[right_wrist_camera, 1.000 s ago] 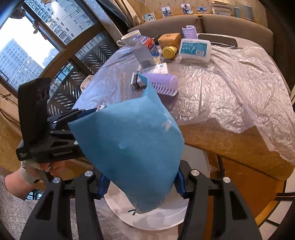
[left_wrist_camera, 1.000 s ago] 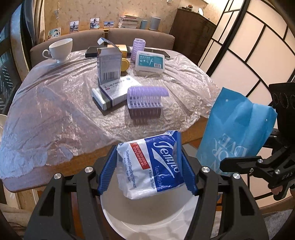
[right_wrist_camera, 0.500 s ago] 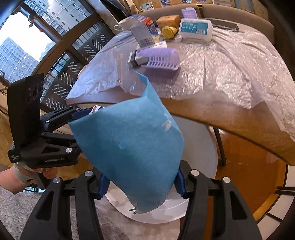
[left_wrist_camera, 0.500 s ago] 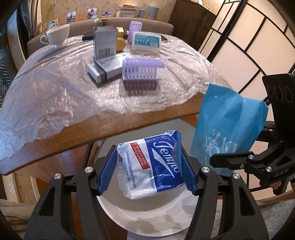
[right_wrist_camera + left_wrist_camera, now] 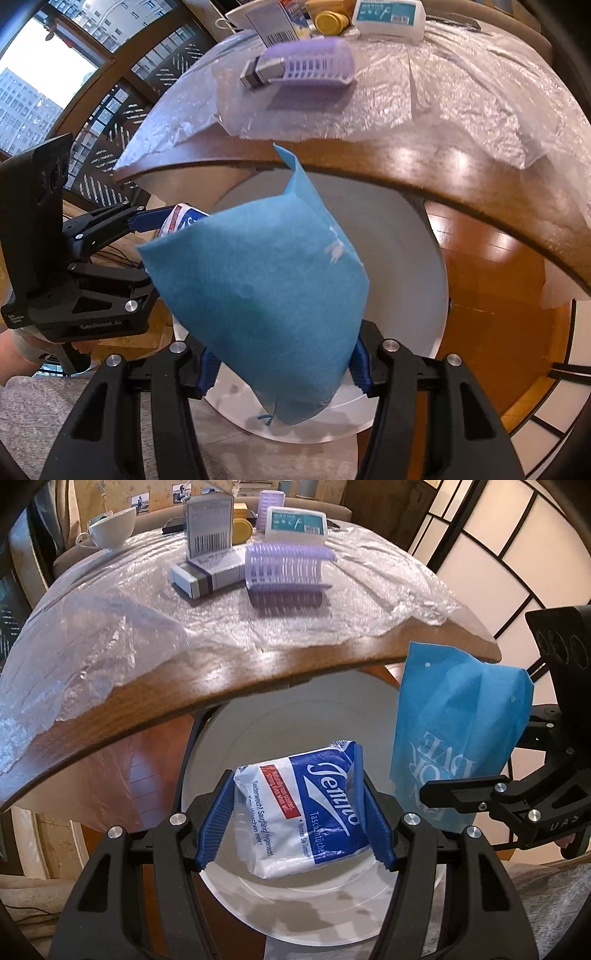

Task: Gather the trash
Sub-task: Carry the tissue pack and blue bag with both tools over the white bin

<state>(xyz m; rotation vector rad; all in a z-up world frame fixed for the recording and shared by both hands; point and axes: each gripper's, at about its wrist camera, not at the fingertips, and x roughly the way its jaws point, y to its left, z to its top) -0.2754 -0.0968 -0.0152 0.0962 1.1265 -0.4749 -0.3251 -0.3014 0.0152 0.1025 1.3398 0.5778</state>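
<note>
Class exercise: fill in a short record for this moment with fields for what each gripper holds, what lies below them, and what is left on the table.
left gripper: shut on tissue pack
right gripper: shut on blue bag
below both: white round bin, under the table edge
left on table: purple hair roller, flat box, upright carton, white cup, yellow lid, white case
table cover: clear plastic sheet

Right gripper (image 5: 282, 369) clamps crumpled blue fabric-like bag (image 5: 258, 295) above round white bin (image 5: 413, 258). Left gripper (image 5: 162, 218), at left, grips white-and-blue tissue packet (image 5: 181, 218). Round wooden table (image 5: 369, 166) under clear plastic sheet (image 5: 461, 85); purple ribbed roller (image 5: 314, 62) on top.
</note>
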